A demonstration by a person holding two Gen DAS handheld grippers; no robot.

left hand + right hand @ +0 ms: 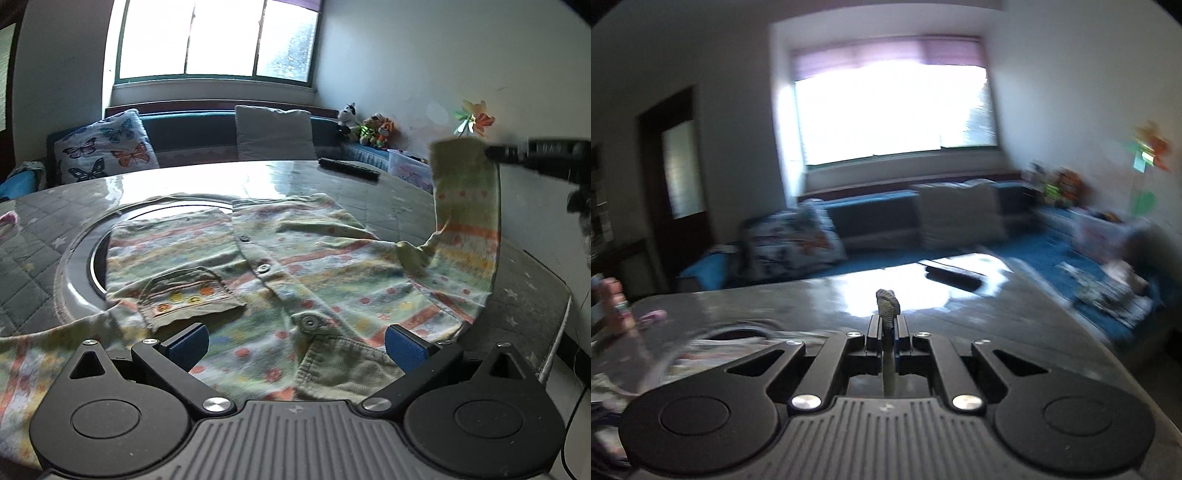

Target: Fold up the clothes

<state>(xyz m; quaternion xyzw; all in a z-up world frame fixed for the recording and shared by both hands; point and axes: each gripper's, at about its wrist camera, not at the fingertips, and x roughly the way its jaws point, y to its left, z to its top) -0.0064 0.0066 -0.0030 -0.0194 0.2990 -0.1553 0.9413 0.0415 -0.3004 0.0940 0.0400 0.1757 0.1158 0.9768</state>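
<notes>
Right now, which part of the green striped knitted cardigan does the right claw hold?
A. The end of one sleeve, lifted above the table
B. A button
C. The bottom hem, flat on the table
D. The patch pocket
A: the right claw is shut on the cuff of the sleeve, which hangs up above the green striped knitted cardigan spread on the table.

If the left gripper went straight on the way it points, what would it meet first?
Most likely the striped cardigan spread on the table, about at its button placket; the open left gripper points down at it.
</notes>
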